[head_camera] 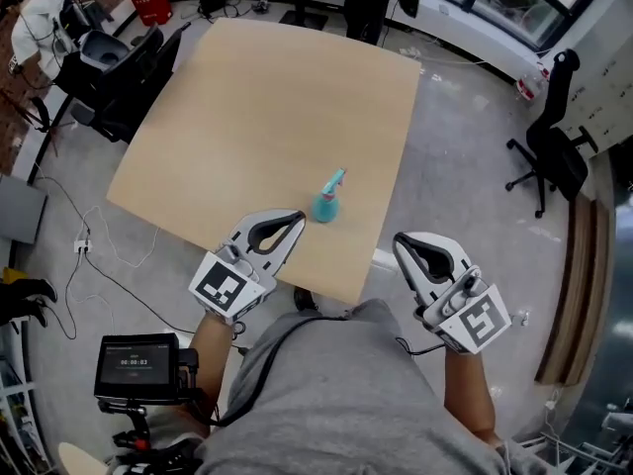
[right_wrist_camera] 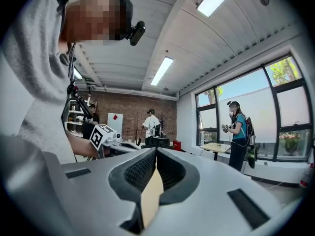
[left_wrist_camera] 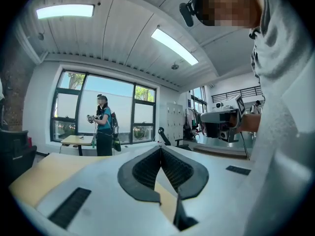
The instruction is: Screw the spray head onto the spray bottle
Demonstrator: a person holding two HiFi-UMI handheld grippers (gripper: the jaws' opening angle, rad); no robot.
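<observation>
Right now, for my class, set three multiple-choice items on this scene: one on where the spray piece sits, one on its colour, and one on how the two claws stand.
1. Where is the spray piece?
A. On the table, toward the end nearest the person
B. On the floor
C. Held in a claw

2. What colour is the spray piece?
A. Red
B. Teal
C. Black

3. How do the left claw and right claw stand?
A. Both wide apart
B. Both shut, nothing between
C. Each clamped on the spray piece

Answers:
1 A: the head view shows it on the tabletop just ahead of the claws.
2 B: it is blue-green all over.
3 B: in each gripper view the jaws meet and hold nothing.
</observation>
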